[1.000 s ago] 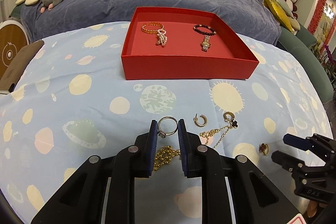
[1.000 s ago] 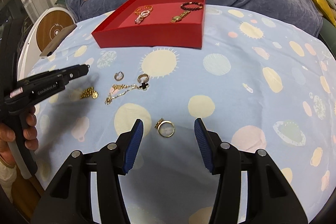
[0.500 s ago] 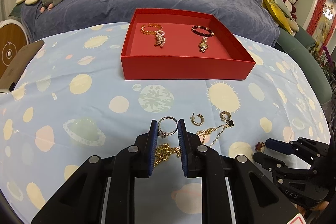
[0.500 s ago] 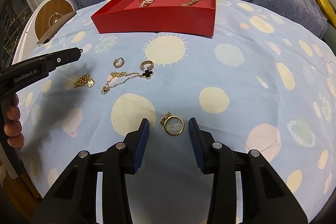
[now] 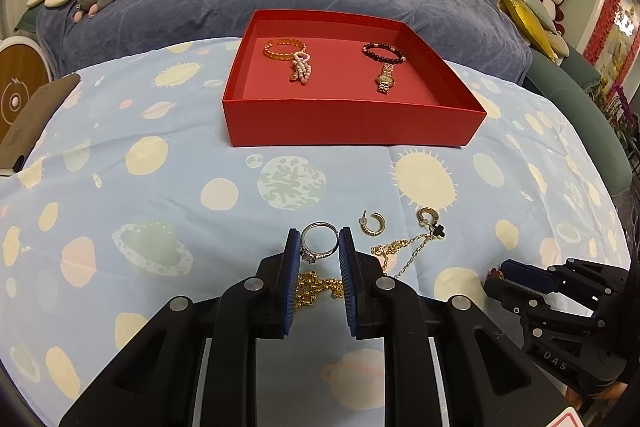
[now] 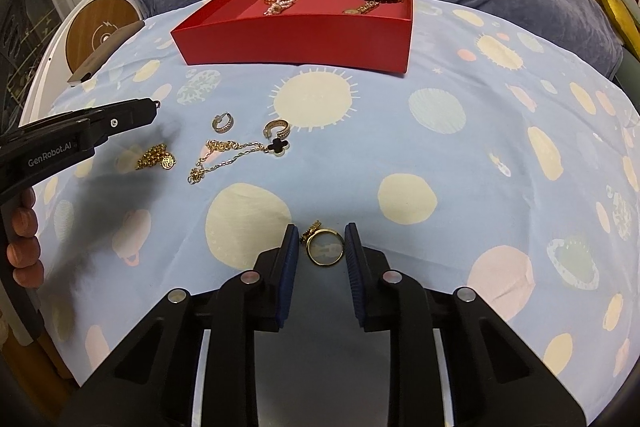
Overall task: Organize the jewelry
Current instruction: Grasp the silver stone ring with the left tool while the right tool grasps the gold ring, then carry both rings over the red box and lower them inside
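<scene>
My left gripper [image 5: 319, 247] is shut on a silver ring [image 5: 319, 229] and holds it just above the cloth; its tip [image 6: 154, 105] shows at the left of the right wrist view. My right gripper [image 6: 322, 241] is low over a gold ring [image 6: 325, 247] lying flat on the cloth. Its jaws are closing, with the ring between the pads and a thin gap still on the left side. The red box [image 5: 352, 119] [image 6: 296, 43] stands farther back, holding an orange bead bracelet [image 5: 285, 50], a dark bead bracelet [image 5: 382, 51] and a small gold watch [image 5: 385, 78].
Loose on the blue patterned cloth [image 6: 440, 147] lie two hoop earrings [image 6: 223, 123] [image 6: 278, 127], a chain with a black clover [image 6: 240, 151] and a gold chain with a round pendant [image 6: 158, 157]. A covered sofa rises behind the box. A person's fingers [image 6: 24, 239] grip the left handle.
My right gripper's jaws have narrowed from wide apart to close around the gold ring, and it has edged towards the ring. The left gripper and its silver ring have stayed put.
</scene>
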`<state>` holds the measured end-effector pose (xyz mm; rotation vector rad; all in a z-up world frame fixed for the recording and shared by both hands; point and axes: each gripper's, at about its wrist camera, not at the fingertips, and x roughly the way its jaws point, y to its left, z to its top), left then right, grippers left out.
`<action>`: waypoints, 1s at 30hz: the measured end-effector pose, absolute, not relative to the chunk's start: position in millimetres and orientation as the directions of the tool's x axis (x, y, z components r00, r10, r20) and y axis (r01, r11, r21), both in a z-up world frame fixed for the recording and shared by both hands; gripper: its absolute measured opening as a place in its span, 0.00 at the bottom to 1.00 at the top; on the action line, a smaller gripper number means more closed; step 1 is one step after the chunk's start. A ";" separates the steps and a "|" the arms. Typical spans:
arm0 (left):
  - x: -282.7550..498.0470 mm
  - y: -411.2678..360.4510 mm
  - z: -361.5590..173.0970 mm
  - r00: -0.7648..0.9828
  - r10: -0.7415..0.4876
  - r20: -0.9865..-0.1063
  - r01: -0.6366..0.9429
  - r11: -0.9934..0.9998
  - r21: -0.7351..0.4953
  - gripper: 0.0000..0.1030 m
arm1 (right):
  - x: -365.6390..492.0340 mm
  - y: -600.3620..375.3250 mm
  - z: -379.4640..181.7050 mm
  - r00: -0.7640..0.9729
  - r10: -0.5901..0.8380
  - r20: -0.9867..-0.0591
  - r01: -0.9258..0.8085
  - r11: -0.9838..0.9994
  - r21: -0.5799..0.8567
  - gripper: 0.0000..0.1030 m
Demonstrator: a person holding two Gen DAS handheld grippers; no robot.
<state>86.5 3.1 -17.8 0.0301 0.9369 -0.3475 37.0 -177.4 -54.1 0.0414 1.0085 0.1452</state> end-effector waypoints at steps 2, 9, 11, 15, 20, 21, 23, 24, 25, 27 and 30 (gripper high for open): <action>87.1 2.9 -17.3 0.544 -0.283 -0.790 0.304 0.944 -0.129 0.16 | 37.1 -177.7 -51.2 0.530 0.146 -0.836 -0.100 0.989 0.109 0.22; 89.7 0.0 -10.6 0.552 -0.298 -0.779 0.302 0.942 -0.146 0.16 | 39.1 -177.1 -36.2 0.559 0.169 -0.812 -0.102 0.986 0.135 0.22; 90.2 -1.2 -9.3 0.552 -0.301 -0.777 0.301 0.942 -0.151 0.16 | 41.2 -176.5 -33.4 0.564 0.173 -0.808 -0.099 0.985 0.142 0.22; 92.6 -4.5 -7.7 0.554 -0.302 -0.776 0.294 0.943 -0.157 0.16 | 45.7 -173.0 -26.1 0.575 0.191 -0.796 -0.099 0.982 0.164 0.22; 98.4 -5.8 -9.1 0.549 -0.299 -0.780 0.279 0.946 -0.167 0.16 | 53.9 -170.4 -19.7 0.585 0.211 -0.783 -0.094 0.977 0.193 0.22; 100.0 -6.1 -9.8 0.549 -0.297 -0.781 0.275 0.947 -0.167 0.16 | 55.7 -170.7 -19.3 0.586 0.212 -0.782 -0.090 0.976 0.198 0.22; 102.2 -5.6 -11.2 0.548 -0.294 -0.783 0.268 0.948 -0.169 0.16 | 60.5 -172.6 -19.3 0.587 0.214 -0.781 -0.078 0.975 0.209 0.22; 104.1 -5.4 -12.0 0.547 -0.293 -0.784 0.263 0.949 -0.171 0.16 | 63.1 -173.7 -19.5 0.587 0.215 -0.781 -0.071 0.974 0.215 0.22; 105.3 -4.9 -12.7 0.546 -0.294 -0.785 0.259 0.950 -0.175 0.16 | 65.6 -175.3 -19.4 0.588 0.215 -0.780 -0.064 0.973 0.220 0.22; 108.4 -4.4 -13.7 0.545 -0.291 -0.786 0.252 0.951 -0.177 0.16 | 70.0 -177.1 -18.3 0.593 0.211 -0.777 -0.052 0.973 0.225 0.22; 111.5 -3.7 -14.7 0.552 -0.275 -0.787 0.247 0.956 -0.161 0.16 | 76.4 -179.7 -14.8 0.599 0.214 -0.771 -0.042 0.971 0.236 0.22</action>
